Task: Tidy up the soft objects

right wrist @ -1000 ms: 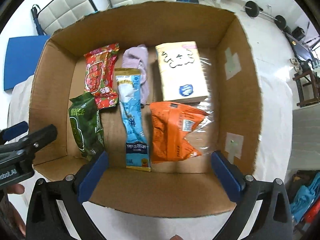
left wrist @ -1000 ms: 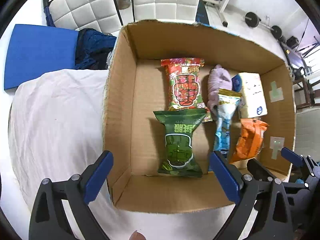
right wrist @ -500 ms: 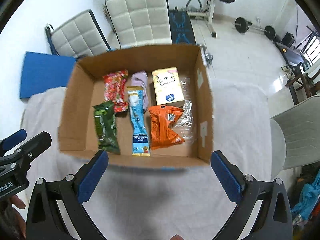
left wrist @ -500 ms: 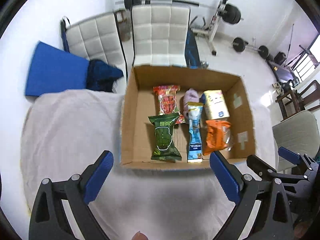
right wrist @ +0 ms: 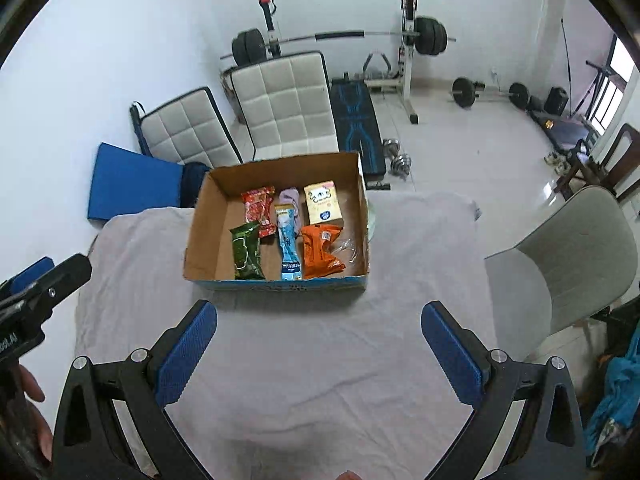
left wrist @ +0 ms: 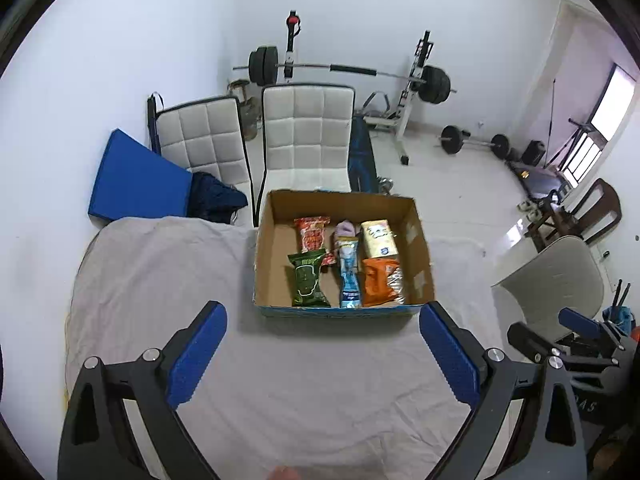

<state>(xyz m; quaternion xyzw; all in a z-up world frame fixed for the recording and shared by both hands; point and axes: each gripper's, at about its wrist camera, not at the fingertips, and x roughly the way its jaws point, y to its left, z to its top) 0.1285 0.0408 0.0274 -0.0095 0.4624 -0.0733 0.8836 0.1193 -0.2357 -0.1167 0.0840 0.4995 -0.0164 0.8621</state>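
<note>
Print on every packet is too small to read. The lilac soft item is half covered by the light blue packet, so its shape cannot be told. A clear wrapper in the box corner is hard to make out. Each gripper's rear body is cut off by the frame edge.

Landmark: cardboard box, open-topped, on a table under a pale cloth. All task items lie inside the box, on its floor. Against the far wall: red packet, lilac item, cream tissue pack. Against the near wall: green packet, light blue packet, orange packet.

Count: six items, one of each. Two grippers. Two quilted white chairs behind the box.

Left gripper sits on the near side of the box, well apart from it, fingers spread wide, holding nothing. Right gripper likewise sits near-side of the box, well apart, fingers spread wide, nothing between them. From the left wrist view, the right gripper shows to the right of the box, partly cut off.
</note>
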